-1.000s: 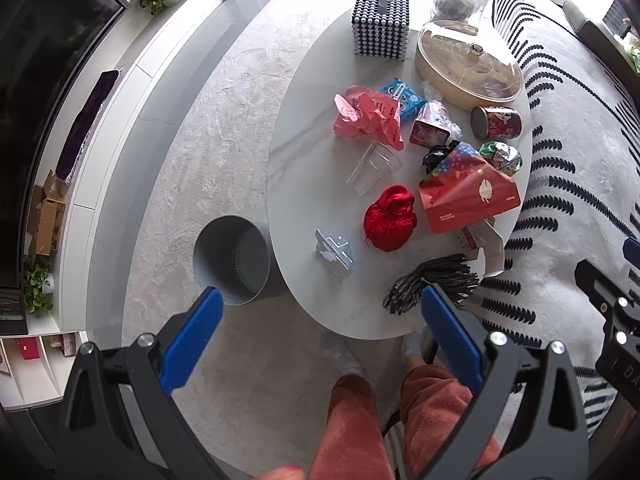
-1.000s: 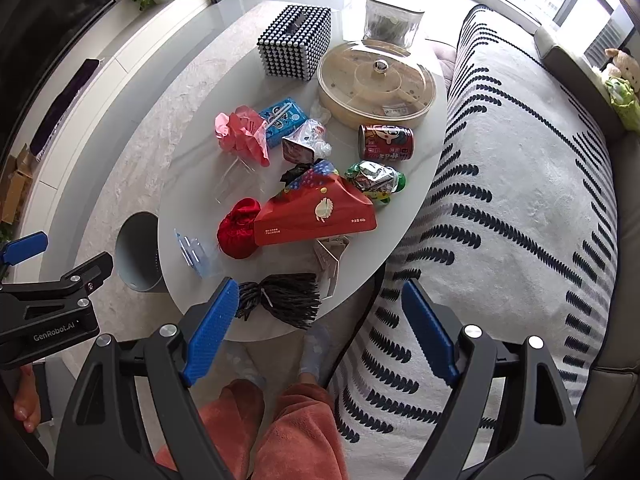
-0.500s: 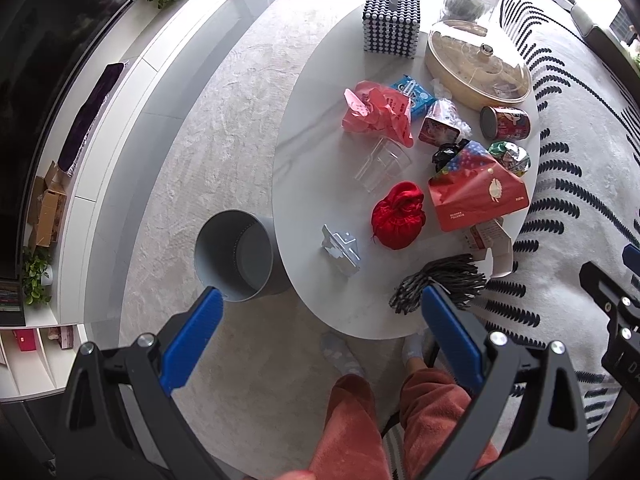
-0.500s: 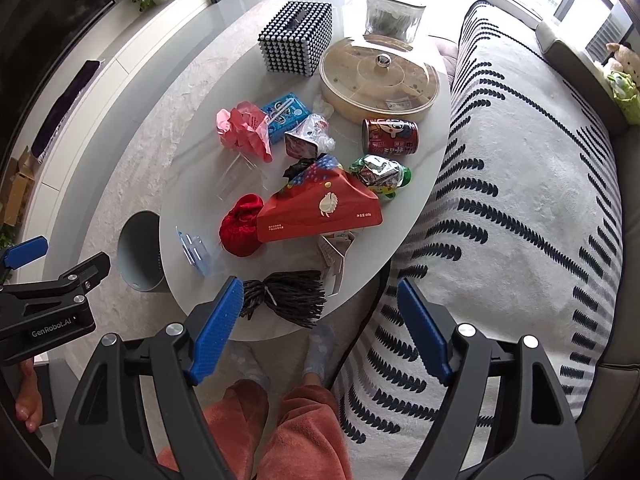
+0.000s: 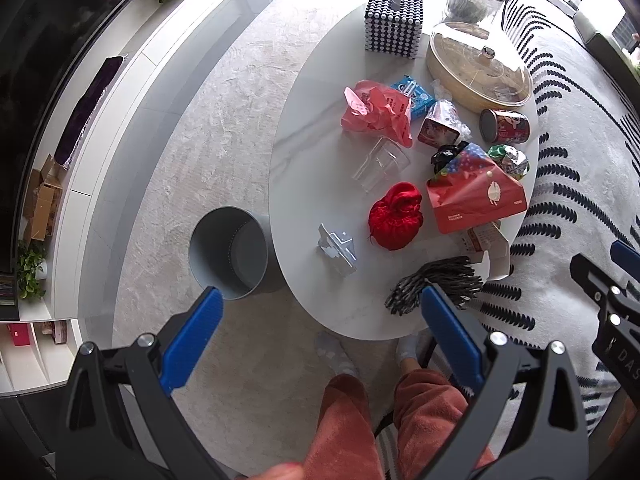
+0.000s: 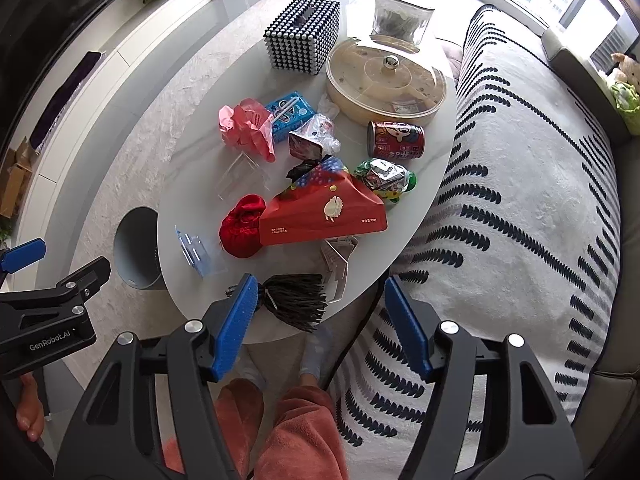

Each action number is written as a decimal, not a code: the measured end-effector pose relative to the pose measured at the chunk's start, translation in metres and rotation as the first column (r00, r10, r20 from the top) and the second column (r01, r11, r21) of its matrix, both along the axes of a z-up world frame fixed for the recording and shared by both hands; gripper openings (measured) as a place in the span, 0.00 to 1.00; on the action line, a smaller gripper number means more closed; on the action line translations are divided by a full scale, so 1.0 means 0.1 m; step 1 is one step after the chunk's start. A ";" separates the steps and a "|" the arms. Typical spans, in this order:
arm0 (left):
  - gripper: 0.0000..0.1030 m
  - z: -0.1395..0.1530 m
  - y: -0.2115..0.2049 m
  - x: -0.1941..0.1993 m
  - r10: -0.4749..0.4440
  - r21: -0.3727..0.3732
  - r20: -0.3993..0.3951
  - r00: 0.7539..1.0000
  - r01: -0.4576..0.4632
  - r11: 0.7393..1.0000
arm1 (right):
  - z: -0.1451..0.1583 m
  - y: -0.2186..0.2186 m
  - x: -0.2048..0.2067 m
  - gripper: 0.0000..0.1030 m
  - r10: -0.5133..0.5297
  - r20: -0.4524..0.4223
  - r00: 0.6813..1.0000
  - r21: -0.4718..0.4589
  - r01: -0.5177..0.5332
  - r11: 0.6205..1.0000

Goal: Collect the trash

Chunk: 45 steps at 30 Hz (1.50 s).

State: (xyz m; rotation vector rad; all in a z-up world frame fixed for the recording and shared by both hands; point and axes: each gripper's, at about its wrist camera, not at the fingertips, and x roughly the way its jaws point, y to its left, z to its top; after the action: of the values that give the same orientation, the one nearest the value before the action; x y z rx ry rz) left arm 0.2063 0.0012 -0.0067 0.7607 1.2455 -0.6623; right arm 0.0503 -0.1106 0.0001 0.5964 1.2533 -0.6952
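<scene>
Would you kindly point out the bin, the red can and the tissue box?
bin [image 5: 230, 236], left wrist view, on its inner wall.
red can [image 6: 398, 141], right wrist view, on its side.
tissue box [image 6: 302, 38], right wrist view, on its studded top.

Both grippers hang high above the oval table [image 5: 304, 168], pointing down at it, each empty. The left gripper [image 5: 318, 320] has its blue-padded fingers spread wide — one tip off the table's edge, the other over the near rim. The right gripper [image 6: 320, 304] is also parted, somewhat narrower, its fingers straddling the near end of the table. The person's legs in coral trousers stand at that near end — socked feet tucked by the rim.
</scene>
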 end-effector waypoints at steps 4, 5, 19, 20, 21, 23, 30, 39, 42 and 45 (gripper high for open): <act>0.96 -0.02 0.00 0.00 0.000 0.003 0.002 1.000 0.000 1.000 | 0.00 0.00 0.03 0.63 0.003 -0.002 1.000 -0.003 -0.003 1.000; 0.96 -0.01 0.00 0.01 0.003 0.003 0.001 1.000 -0.003 1.000 | 0.00 -0.01 0.03 0.63 0.004 -0.003 1.000 -0.004 -0.004 1.000; 0.96 0.01 -0.05 0.02 -0.032 -0.007 -0.002 0.999 0.032 0.999 | 0.01 -0.05 0.00 0.63 -0.005 -0.007 1.000 -0.004 0.005 1.000; 0.96 0.00 -0.06 0.03 -0.033 -0.005 -0.002 0.999 0.033 0.999 | 0.00 -0.05 0.00 0.63 -0.005 -0.007 1.000 -0.004 0.005 1.000; 0.96 0.00 -0.06 0.03 -0.034 -0.004 -0.005 0.999 0.034 0.999 | 0.00 -0.04 0.00 0.63 -0.005 -0.008 1.000 -0.004 0.005 1.000; 0.96 0.00 -0.06 0.03 -0.034 -0.010 -0.020 0.999 0.033 0.999 | 0.00 -0.05 -0.01 0.63 -0.005 -0.008 1.000 -0.003 0.005 1.000; 0.96 -0.01 -0.08 0.02 -0.038 -0.016 -0.042 0.998 0.037 0.999 | -0.01 -0.05 -0.01 0.63 -0.005 -0.008 1.000 -0.004 0.005 1.000; 0.96 -0.01 -0.09 0.02 -0.042 -0.030 -0.066 0.997 0.040 0.999 | 0.00 -0.07 -0.01 0.63 -0.006 -0.012 1.000 -0.012 0.006 1.000; 0.96 -0.01 -0.09 0.03 -0.035 -0.041 -0.083 0.996 0.032 0.999 | 0.00 -0.07 -0.01 0.63 -0.006 -0.013 1.000 -0.015 0.006 1.000; 0.96 0.00 -0.08 0.03 -0.030 -0.059 -0.083 0.996 0.025 0.998 | 0.00 -0.07 -0.01 0.63 -0.005 -0.019 1.000 -0.016 0.004 1.000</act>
State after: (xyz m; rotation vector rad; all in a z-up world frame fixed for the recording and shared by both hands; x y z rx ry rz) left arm 0.2093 -0.0071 -0.0064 0.7090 1.2883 -0.7567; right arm 0.0496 -0.1174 0.0003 0.5805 1.2633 -0.7158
